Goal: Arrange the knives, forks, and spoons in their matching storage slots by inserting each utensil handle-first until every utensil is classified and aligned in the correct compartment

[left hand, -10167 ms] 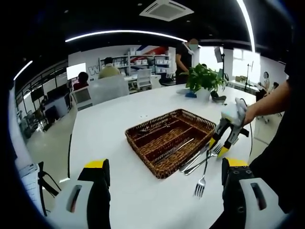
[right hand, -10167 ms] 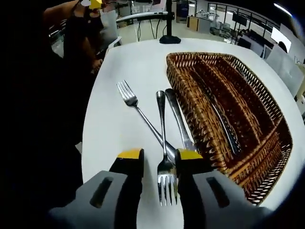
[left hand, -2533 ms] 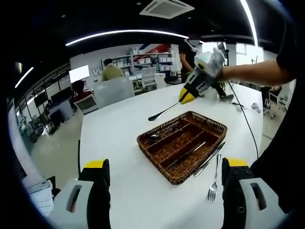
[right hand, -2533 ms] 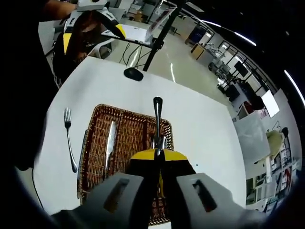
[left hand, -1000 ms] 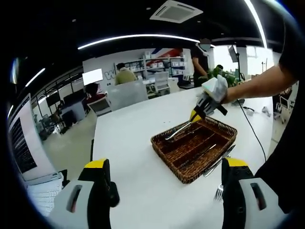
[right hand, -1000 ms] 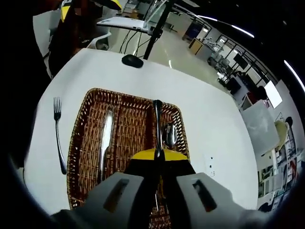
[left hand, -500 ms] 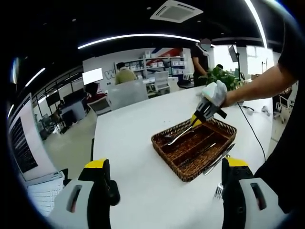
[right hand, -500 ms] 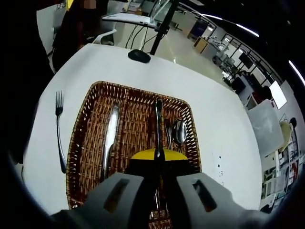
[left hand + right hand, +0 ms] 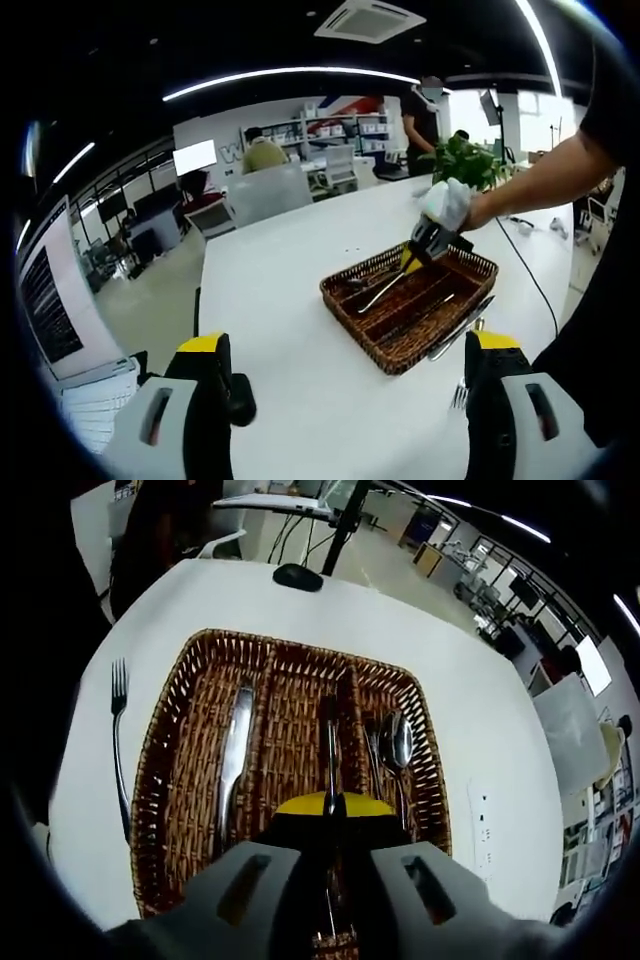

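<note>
Potted plant [image 9: 470, 160], white table [image 9: 290, 270]

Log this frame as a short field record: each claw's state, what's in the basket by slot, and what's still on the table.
right claw: shut on a fork, handle pointing into the basket's middle slot
left claw: open, holding nothing
basket: wicker, three long slots
left slot: knife
middle slot: the held fork
right slot: spoon, with another utensil beside it
table: one fork lying outside the basket
</note>
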A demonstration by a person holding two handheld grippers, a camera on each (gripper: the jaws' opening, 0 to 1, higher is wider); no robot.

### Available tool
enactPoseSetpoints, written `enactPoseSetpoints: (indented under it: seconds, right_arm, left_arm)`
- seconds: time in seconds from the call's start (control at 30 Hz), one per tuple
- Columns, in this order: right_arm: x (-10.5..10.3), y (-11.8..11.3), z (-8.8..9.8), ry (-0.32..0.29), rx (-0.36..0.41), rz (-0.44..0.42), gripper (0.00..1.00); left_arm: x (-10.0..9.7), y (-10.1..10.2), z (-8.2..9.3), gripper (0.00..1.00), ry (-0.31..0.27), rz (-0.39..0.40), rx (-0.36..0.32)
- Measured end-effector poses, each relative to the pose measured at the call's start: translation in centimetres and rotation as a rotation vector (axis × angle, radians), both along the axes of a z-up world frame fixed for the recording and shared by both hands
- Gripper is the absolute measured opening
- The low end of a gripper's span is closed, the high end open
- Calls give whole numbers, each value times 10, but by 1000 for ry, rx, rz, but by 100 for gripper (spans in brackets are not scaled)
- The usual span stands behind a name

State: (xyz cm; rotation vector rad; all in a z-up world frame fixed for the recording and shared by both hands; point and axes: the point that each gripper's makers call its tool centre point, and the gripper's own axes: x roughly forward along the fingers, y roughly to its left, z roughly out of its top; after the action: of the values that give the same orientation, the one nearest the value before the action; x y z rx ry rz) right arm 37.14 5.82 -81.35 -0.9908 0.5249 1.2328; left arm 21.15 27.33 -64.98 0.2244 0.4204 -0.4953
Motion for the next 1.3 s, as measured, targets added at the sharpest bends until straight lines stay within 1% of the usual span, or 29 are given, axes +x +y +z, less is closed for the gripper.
enactPoseSetpoints:
  seconds: [0.1, 0.2, 0.23, 0.37, 0.4, 0.5, 0.57, 0.63, 0.7, 0.73, 0.77, 0.8, 0.87, 0.93, 1.0, 1.03, 1.07, 1.13, 1.17, 1.2, 1.23, 1.27, 1.3]
  right_arm:
    - [3, -3, -11, 6, -22, -18, 1]
    - [4, -1, -14, 22, 1, -47, 0]
    - [5, -1, -18, 10, -15, -43, 1]
    - [4, -5, -32, 20, -59, -53, 1]
    - [4, -5, -33, 17, -61, -51, 1]
    - [10, -11, -40, -12, -90, -62, 1]
    - [10, -13, -44, -33, -108, -53, 1]
    - [10, -13, -47, -38, -104, -63, 2]
    - [13, -13, -46, -76, -104, -40, 2]
    - [13, -14, -48, -68, -107, -51, 2]
    - [11, -16, -50, -35, -103, -75, 2]
    - [11, -15, -51, -35, -100, -70, 2]
    - [11, -15, -49, -44, -98, -66, 3]
    - [9, -14, -49, -36, -92, -68, 3]
    - [11, -12, -45, -58, -62, -56, 6]
    - [13, -9, -40, -65, -31, -69, 10]
    - [7, -6, -39, -19, 0, -95, 11]
    - [6, -5, -33, -24, 7, -96, 15]
    - [5, -2, -26, -27, 28, -93, 16]
    - [4, 4, -17, -22, 74, -88, 17]
    - [5, 5, -10, -30, 92, -94, 20]
    - [7, 7, 1, -39, 129, -104, 24]
    - [8, 8, 8, -39, 156, -117, 34]
  left_arm:
    - [0, 1, 0, 99, 1, 4, -3]
    - [0, 3, 1, 99, 0, 9, -2]
    - [0, 3, 0, 99, 1, 13, -4]
    - [-1, 6, -1, 99, 5, 19, -3]
    - [-2, 6, -1, 99, 5, 20, -3]
    - [-2, 7, -2, 99, 8, 23, -2]
    - [-3, 8, -3, 99, 9, 25, -2]
    - [-3, 9, -4, 99, 12, 25, -1]
    - [-4, 10, -5, 99, 15, 25, 1]
    - [-4, 10, -6, 99, 18, 26, 0]
    - [-5, 10, -6, 99, 20, 26, 1]
    - [-5, 10, -7, 99, 21, 25, 2]
    - [-5, 9, -7, 99, 21, 23, 2]
    - [-5, 7, -8, 98, 23, 20, 4]
    - [-4, 4, -8, 99, 26, 14, 4]
    - [-4, 3, -9, 99, 26, 10, 3]
    - [-4, 1, -9, 99, 27, 5, 4]
    - [-4, 0, -9, 99, 27, 2, 5]
    - [-3, -1, -9, 99, 27, 0, 4]
    - [-2, -2, -9, 99, 26, -2, 2]
    - [-2, -3, -8, 99, 25, -4, 0]
    - [0, -5, -7, 99, 23, -8, 0]
    - [0, -7, -7, 99, 22, -12, 0]
